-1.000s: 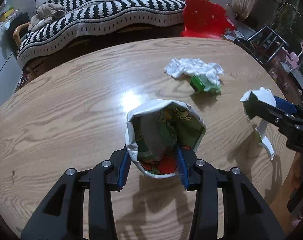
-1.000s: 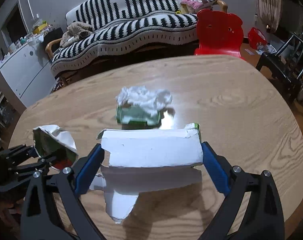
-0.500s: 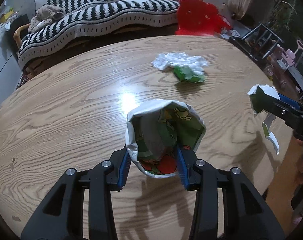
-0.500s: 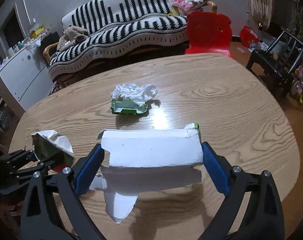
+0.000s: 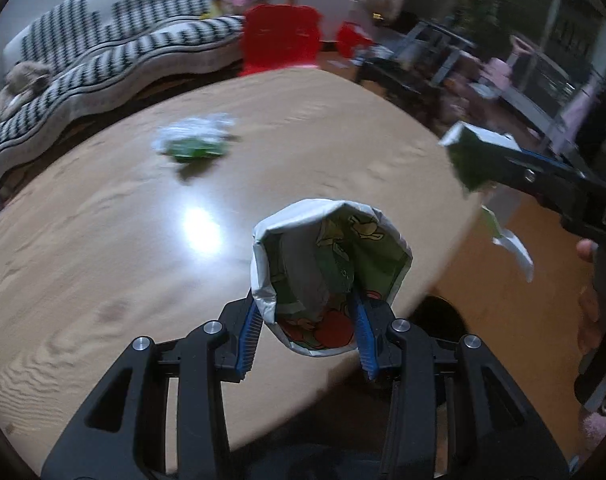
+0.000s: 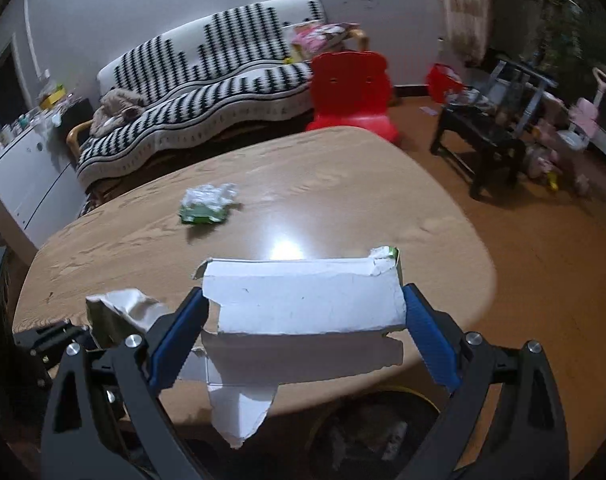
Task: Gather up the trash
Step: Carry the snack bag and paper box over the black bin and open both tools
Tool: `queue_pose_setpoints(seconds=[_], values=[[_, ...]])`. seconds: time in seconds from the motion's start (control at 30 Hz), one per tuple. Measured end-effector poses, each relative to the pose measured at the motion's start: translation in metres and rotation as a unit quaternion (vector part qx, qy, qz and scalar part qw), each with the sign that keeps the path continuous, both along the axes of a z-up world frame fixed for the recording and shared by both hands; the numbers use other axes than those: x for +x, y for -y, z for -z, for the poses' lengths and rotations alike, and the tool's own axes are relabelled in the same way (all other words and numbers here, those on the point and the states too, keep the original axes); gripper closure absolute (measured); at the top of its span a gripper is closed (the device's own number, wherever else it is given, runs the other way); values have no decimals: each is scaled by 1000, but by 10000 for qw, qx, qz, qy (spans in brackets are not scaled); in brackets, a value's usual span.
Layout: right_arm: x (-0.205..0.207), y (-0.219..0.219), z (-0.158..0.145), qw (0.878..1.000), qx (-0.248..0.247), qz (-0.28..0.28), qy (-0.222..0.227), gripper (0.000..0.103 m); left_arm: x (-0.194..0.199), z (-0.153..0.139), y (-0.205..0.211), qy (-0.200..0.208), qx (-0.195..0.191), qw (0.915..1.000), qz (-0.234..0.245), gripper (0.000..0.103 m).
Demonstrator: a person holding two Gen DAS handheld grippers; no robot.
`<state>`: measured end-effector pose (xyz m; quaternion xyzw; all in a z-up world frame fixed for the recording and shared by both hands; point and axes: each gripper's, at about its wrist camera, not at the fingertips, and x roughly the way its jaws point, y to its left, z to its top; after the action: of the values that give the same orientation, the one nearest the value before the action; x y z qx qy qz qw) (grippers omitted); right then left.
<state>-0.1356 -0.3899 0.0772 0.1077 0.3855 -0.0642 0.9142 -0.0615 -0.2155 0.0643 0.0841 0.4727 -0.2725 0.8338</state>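
Note:
My left gripper [image 5: 305, 330] is shut on a crumpled printed snack wrapper [image 5: 327, 268], held over the near edge of the round wooden table [image 5: 103, 248]. My right gripper [image 6: 303, 332] is shut on a torn white cardboard box [image 6: 303, 300], also at the near edge; it shows at the right of the left wrist view [image 5: 479, 156]. A white tissue on a green packet [image 6: 207, 204] lies on the far part of the table, also seen in the left wrist view [image 5: 195, 140]. A dark bin [image 6: 367, 436] sits on the floor below the box.
A red plastic chair [image 6: 351, 88] stands behind the table. A black-and-white striped sofa [image 6: 207, 92] runs along the back wall. A black stool [image 6: 483, 144] and pink toys [image 6: 575, 128] are at the right. A white cabinet [image 6: 19, 176] stands at the left.
Both grippers have drawn back toward the near table edge with their trash still held. The tissue and packet now look farther away, and the floor bin has come into view.

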Motion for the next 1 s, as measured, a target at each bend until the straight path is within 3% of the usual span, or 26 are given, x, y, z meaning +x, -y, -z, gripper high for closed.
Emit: queue_pose_setpoints(seconds=[0.23, 0.33, 0.43, 0.63, 0.77, 1.0], values=[[-85, 49, 49, 9966, 442, 618, -334, 10, -79, 54, 69, -479, 192, 9962, 708, 63], [-116, 70, 88, 9917, 692, 893, -614, 10, -98, 85, 87, -686, 386, 9932, 860, 63], [-137, 86, 140, 9836, 1000, 1089, -1032, 10, -109, 132, 101, -1182, 580, 9872, 900, 63], [-154, 100, 219, 9668, 1471, 1274, -1659, 10, -119, 193, 117, -1775, 819, 9767, 890, 63], [-155, 100, 234, 9647, 1506, 1254, -1757, 10, -117, 212, 118, -2002, 834, 9728, 812, 63], [-152, 110, 239, 9628, 1613, 1280, -1747, 10, -113, 216, 121, -1987, 877, 9731, 763, 63]])
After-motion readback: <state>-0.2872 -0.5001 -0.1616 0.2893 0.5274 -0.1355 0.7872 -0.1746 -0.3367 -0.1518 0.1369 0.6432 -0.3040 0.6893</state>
